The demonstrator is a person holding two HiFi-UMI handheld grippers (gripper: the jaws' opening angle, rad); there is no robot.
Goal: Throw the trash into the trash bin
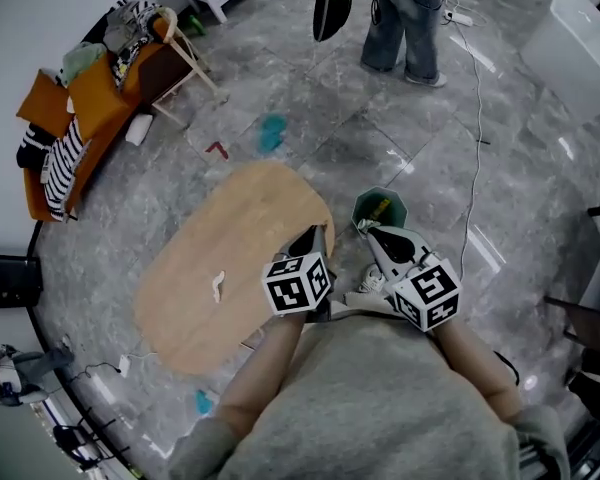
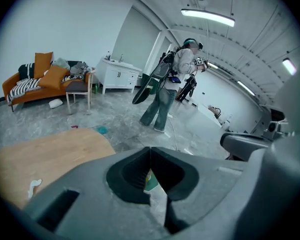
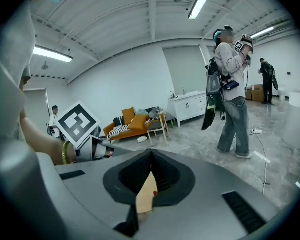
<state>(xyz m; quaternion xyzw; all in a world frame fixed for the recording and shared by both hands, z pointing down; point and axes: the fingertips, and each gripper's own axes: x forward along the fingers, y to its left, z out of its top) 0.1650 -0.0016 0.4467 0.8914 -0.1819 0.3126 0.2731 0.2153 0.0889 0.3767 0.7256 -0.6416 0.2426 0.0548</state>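
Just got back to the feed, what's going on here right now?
A person stands at the end of the wooden table, a gripper in each hand, beside the green trash bin on the floor. The left gripper and right gripper both have their jaws together, with nothing visibly gripped. The bin has something in it. A white scrap lies on the table; a teal piece and a red piece lie on the floor beyond.

No legible text, brand, number or label in any view. Only markings noted: black-and-white square code patterns on the cube faces of the left gripper point(image 1: 313, 236) and the right gripper point(image 1: 373, 232) (geometric blocks only, no letters or digits).
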